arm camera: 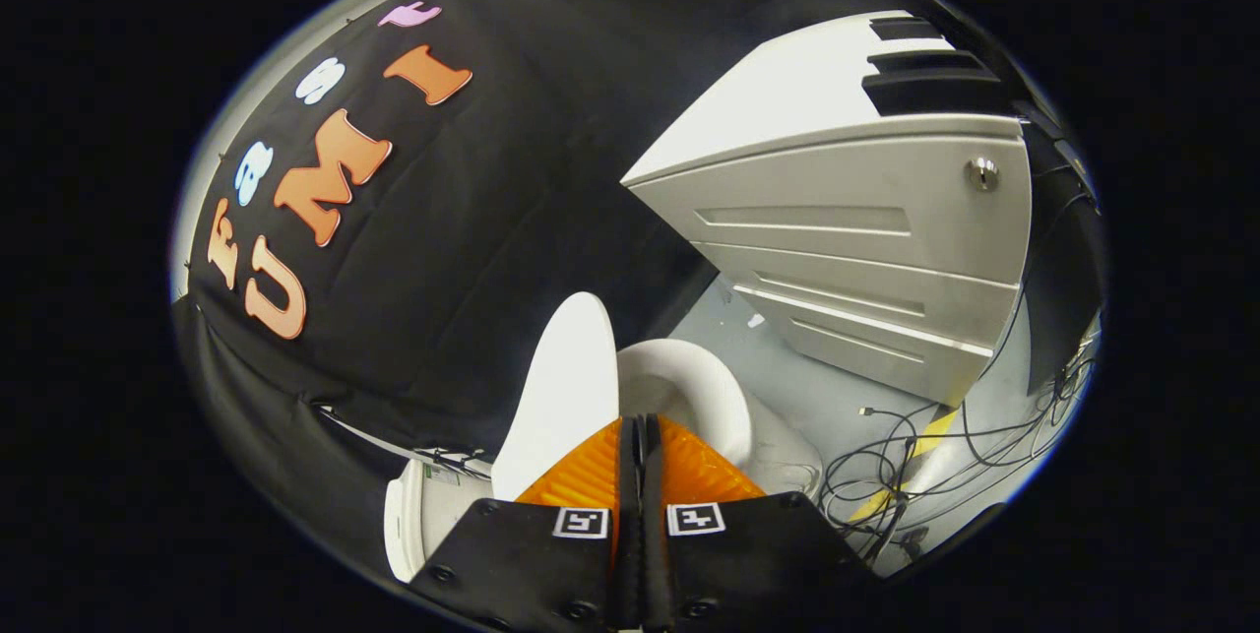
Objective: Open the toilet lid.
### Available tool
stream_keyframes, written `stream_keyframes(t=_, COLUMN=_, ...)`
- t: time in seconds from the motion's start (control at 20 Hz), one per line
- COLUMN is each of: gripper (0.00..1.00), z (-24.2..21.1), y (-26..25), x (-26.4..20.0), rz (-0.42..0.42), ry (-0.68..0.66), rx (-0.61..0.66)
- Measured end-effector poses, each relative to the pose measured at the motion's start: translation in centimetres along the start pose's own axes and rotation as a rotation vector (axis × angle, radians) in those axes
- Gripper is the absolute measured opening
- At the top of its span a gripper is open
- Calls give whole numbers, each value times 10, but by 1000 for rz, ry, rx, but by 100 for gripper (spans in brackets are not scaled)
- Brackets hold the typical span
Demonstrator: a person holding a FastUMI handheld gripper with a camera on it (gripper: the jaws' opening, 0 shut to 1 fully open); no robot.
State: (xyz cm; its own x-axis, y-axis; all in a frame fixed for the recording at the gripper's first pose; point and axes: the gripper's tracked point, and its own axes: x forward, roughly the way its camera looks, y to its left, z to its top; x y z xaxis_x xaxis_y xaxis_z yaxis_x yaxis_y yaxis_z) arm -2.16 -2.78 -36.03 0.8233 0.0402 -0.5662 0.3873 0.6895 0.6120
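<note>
The white toilet lid [561, 387] stands raised, leaning back toward the black cloth wall, just ahead of my fingers and to their left. Beside it lies the open white seat and bowl rim [704, 392], beyond the fingertips to the right. The cistern [418, 515] shows low on the left, behind the lid. My gripper [640, 421] is shut, its two fingers pressed together with nothing between them, their tips close to the lid's edge; whether they touch it I cannot tell.
A white cabinet [856, 249] with drawer fronts and a round lock stands beyond the toilet on the right. Loose black cables [915, 461] and a yellow-black strip lie on the grey floor next to the bowl. The black cloth wall [472, 249] hangs close behind the lid.
</note>
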Motion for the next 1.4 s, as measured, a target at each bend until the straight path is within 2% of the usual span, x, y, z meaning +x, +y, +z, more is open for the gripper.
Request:
stream_keyframes(t=0.35, gripper=8, z=10, y=55, x=-22, rz=24, ry=-48, rx=-26)
stream_keyframes(t=0.55, gripper=8, z=13, y=88, x=-32, rz=34, ry=-50, rx=-137)
stream_keyframes(t=1.4, gripper=8, z=-1, y=202, x=-66, rz=102, ry=-86, rx=-426)
